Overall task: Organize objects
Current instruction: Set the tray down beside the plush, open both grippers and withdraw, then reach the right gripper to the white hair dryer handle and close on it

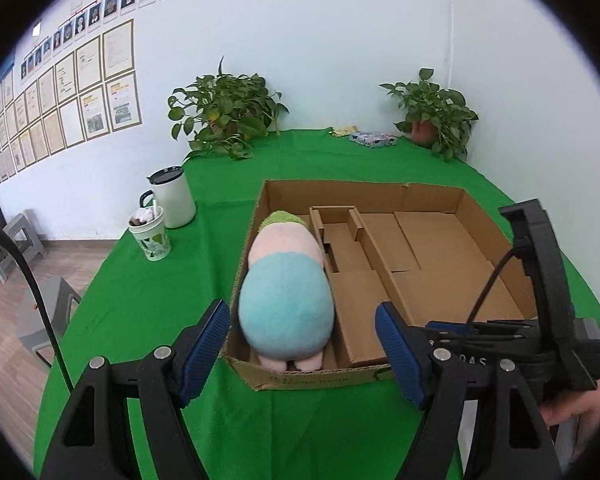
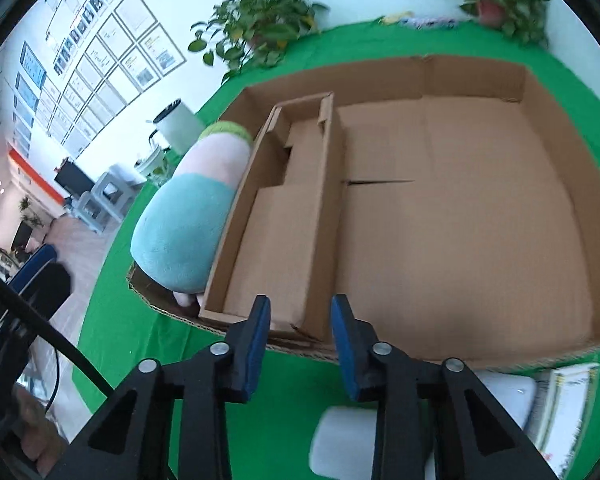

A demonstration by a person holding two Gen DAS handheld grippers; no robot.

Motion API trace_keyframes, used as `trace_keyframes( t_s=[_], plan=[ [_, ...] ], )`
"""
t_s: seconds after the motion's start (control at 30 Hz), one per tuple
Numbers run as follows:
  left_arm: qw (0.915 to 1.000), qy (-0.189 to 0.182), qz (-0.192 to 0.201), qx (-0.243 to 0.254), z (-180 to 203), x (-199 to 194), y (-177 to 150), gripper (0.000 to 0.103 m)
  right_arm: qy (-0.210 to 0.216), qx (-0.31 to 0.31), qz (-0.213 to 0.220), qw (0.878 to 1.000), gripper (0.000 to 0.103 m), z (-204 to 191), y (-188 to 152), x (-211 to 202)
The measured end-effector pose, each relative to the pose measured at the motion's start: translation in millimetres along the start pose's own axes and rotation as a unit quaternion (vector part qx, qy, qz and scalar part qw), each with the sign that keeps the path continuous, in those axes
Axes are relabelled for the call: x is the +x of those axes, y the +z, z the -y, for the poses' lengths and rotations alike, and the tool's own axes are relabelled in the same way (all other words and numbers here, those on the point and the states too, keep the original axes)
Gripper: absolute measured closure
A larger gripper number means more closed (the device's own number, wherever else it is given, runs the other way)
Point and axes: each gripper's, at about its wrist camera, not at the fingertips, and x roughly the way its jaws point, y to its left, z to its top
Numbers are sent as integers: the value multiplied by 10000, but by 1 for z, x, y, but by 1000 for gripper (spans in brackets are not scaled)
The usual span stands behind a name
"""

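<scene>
A bench [image 1: 148, 320] draped in green cloth is filling most of both views, sitting against a white wall hung with framed papers [image 1: 80, 92]. On it a wide, shallow cardboard box [image 1: 428, 196] is lying open, its floor made of folded flaps and a narrow cardboard divider [image 2: 300, 216] standing along its left part. A plush toy [image 1: 286, 292], with a light blue lower body, pink middle and green top, is lying lengthwise in the slot between the divider and the box's left wall, its pink feet resting against the near wall. The large compartment to the right of the divider is holding nothing that shows.

Two potted plants are standing at the far edge of the bench, one [image 1: 224, 112] at the left and one [image 1: 432, 116] at the right, with a small patterned packet [image 1: 374, 139] lying between them. To the left of the box a white mug with a black lid [image 1: 172, 198] is standing just behind a patterned paper cup [image 1: 150, 236].

The left hand-held gripper [image 1: 302, 348] is hovering over the near end of the box with its jaws spread wide, one pad on either side of the toy's blue end without pressing on it. The right hand-held gripper [image 2: 300, 344] is hanging over the near wall of the box by the divider, its jaws narrowly apart and gripping nothing. Beneath it, on the near side of the box, a white object [image 2: 340, 444] and a printed booklet [image 2: 564, 412] are lying on the cloth.
</scene>
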Motion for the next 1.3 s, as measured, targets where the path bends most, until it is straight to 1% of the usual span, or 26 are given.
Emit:
trace_keyframes(
  t_s=[0.07,0.17,0.27,0.33,0.43,0.47,0.5,0.53,0.57,0.6,0.67,0.77,0.83,0.9,0.93,0.97,1.0,1.03,1.07,1.1,1.13,1.17,1.27,1.3],
  plan=[
    [9999,72,-44,-100,-9,-4,-5,28,-101,-18,-68,9999,81,-4,-1,10],
    [9996,189,-91,-202,-20,-5,-12,28,-3,44,-35,10000,81,-8,-7,12],
    [9993,102,-160,-312,-27,-4,-17,28,-8,45,-56,10000,81,-9,-7,11],
    [9995,85,-156,-271,-25,-6,-21,28,-167,26,26,9999,81,-10,-7,7],
    [9998,95,-53,-140,-19,-11,-24,28,-643,-135,426,9969,80,-15,-8,-12],
    [9999,72,30,-123,-18,-13,-24,28,-792,-217,557,9951,75,-17,-10,-21],
    [9999,57,95,-122,-17,-15,-23,28,-958,-307,704,9924,60,-19,-13,-31],
    [9998,75,168,-120,-15,-17,-23,28,-1088,-386,842,9897,50,-21,-18,-40],
    [9995,112,263,-98,-12,-20,-23,28,-1217,-509,1038,9858,33,-23,-25,-52],
    [9993,133,335,-82,-9,-22,-23,28,-1246,-593,1161,9836,24,-24,-33,-61],
    [9988,105,468,-58,-3,-27,-25,28,-1195,-660,1334,9816,21,-22,-54,-82],
    [9985,-88,540,-76,5,-31,-30,28,-1242,-599,1510,9789,21,-19,-83,-102],
    [9983,-219,545,-41,9,-32,-36,28,-1448,-674,1701,9724,21,-21,-102,-115],
    [9983,-263,518,16,14,-32,-43,28,-1597,-758,1894,9659,21,-24,-117,-126],
    [9984,-290,476,26,15,-30,-47,32,-1639,-784,1981,9632,21,-26,-124,-131],
    [9985,-366,402,24,17,-27,-51,41,-1678,-798,2052,9609,22,-26,-130,-135],
    [9986,-433,316,16,18,-24,-54,46,-1734,-804,2113,9586,23,-28,-136,-140],
    [9985,-506,211,17,19,-21,-57,57,-1754,-809,2140,9576,24,-28,-139,-141],
    [9982,-576,145,31,20,-19,-60,73,-1769,-809,2175,9565,32,-28,-143,-143],
    [9977,-661,117,54,21,-19,-62,85,-1824,-814,2222,9543,52,-29,-146,-143],
    [9974,-715,89,67,23,-19,-65,101,-1925,-836,2220,9522,64,-29,-148,-142],
    [9971,-757,43,38,24,-19,-67,101,-2006,-867,2177,9512,74,-29,-150,-140],
    [9960,-889,122,-3,26,-25,-69,101,-1947,-761,2055,9561,74,-22,-154,-137],
    [9957,-902,196,46,28,-29,-70,101,-1910,-726,2042,9574,69,-20,-155,-136]
  ],
)
